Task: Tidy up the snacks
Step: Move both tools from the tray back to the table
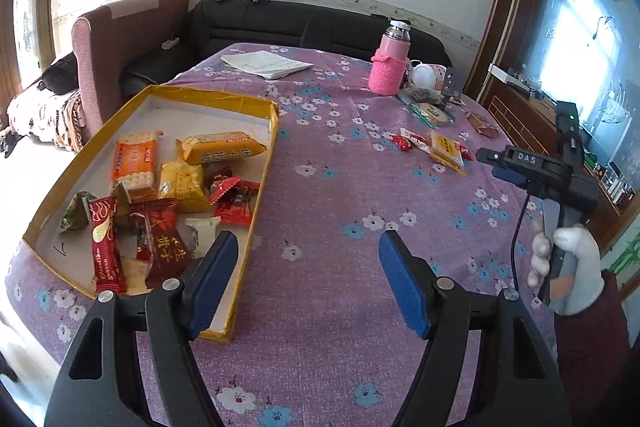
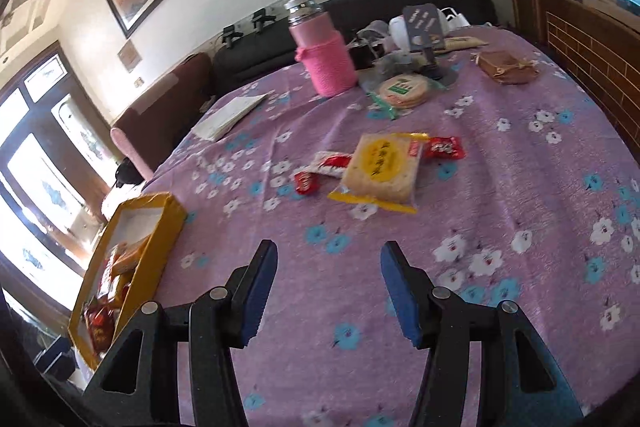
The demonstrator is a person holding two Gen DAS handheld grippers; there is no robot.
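hovering tongs: left tongs (image 1: 308, 283) spread wide and holding nothing, above the purple flowered tabletop (image 1: 340, 307), with the left pad over the box's near corner.
right tongs: right tongs (image 2: 328, 287) also parted wide and holding nothing, above bare cloth; in the left view they show at the right, gripped by a gloved hand (image 1: 568, 267).
box: yellow-rimmed shallow box (image 1: 256, 171) at the tabletop's left edge, white inside.
snacks in box: orange cracker pack (image 1: 134, 163), yellow bar (image 1: 222, 147), yellow pouch (image 1: 182, 187), dark red packet (image 1: 162, 239), red stick pack (image 1: 103, 243), small red candies (image 1: 232, 195), a white piece and a green wrapper, overlapping one another.
loose snacks, mid tabletop: yellow cracker packet (image 2: 382, 167) with a red-and-white sachet (image 2: 330, 163) and a red candy (image 2: 306, 183) touching or just beside its left, another red candy (image 2: 444, 147) at its far right corner.
farther: round cracker pack with green label (image 2: 402, 89), brown packet (image 2: 506, 67) well to the right.
far end: pink bottle in a knitted sleeve (image 2: 324, 55), white papers (image 2: 230, 115), a cluttered pile beside the bottle, too blurred to name.
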